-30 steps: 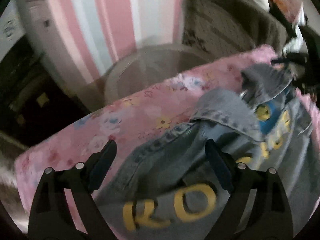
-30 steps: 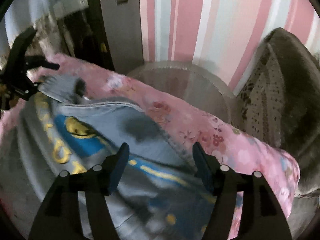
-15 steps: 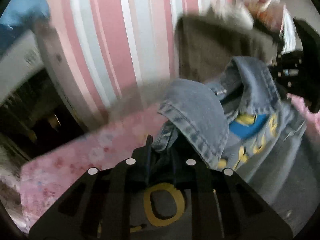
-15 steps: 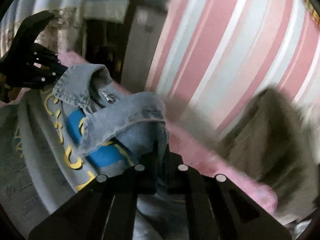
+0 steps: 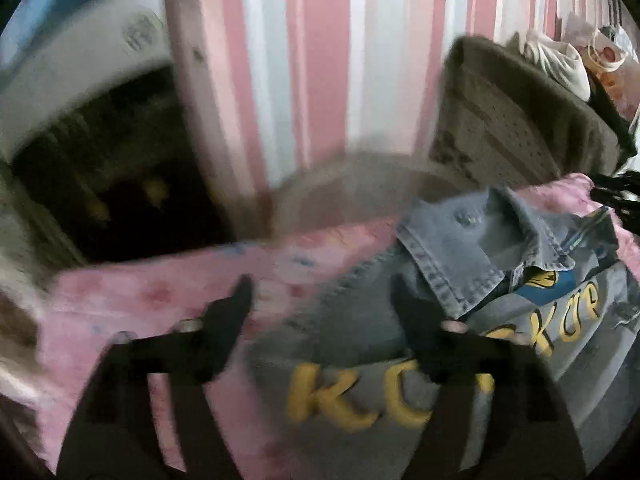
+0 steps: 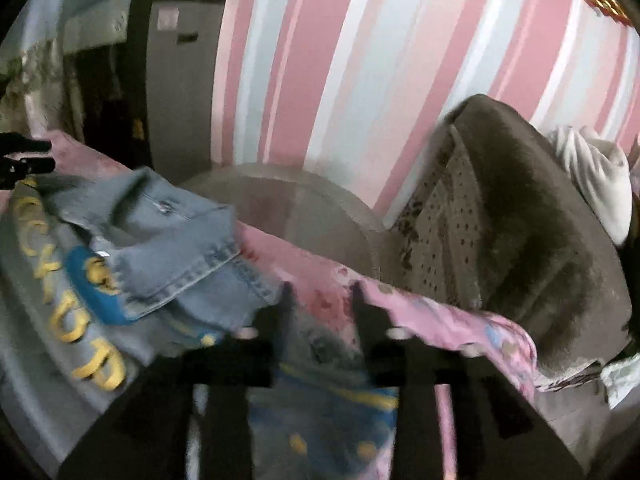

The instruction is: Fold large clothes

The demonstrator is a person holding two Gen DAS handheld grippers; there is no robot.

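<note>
Your left gripper [image 5: 322,304] has its jaws spread wide and holds nothing; your right gripper [image 6: 320,304] has its jaws parted and holds nothing. The blue denim jacket with yellow lettering [image 5: 452,264] [image 6: 168,248] lies crumpled on the pink floral bedspread [image 5: 140,300] [image 6: 440,312], collar flopped over.

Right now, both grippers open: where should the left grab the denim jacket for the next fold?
Probably the denim jacket by its near-left shoulder hem, just below the flipped collar. Come in from the left gripper side, low along the pink sheet: that edge lies flat and free, unlike the bunched collar.
</note>
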